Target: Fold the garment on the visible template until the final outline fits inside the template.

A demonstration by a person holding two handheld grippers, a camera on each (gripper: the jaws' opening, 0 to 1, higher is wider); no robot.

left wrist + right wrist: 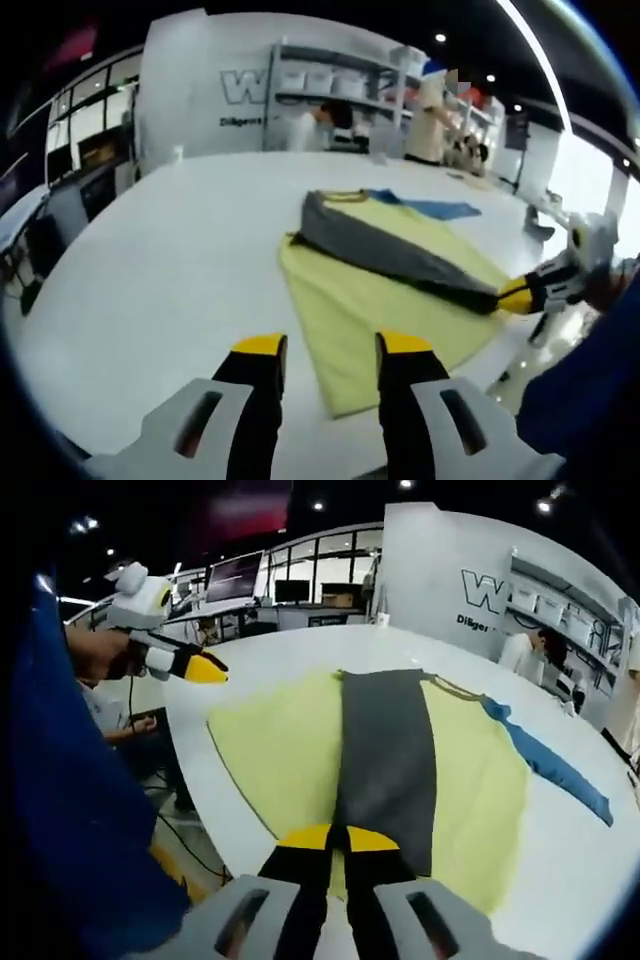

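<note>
You were mid-fold on the white table (150, 260): the garment (385, 755), a grey strip with a blue sleeve trailing toward the far edge, lay down the middle of the yellow template (270, 750), which sat at the near edge. Your right gripper (336, 842) had its yellow tips pinched together on the garment's near end, so I judged you held the hem. Your left gripper (328, 348) hovered with its jaws apart and nothing between them, off the template's near corner. Next, I reckoned, you needed to carry that hem toward the collar and then tuck the blue sleeve, which overhung the template. The left gripper view showed shelving and people beyond the far edge; the right gripper view showed desks with monitors instead.
</note>
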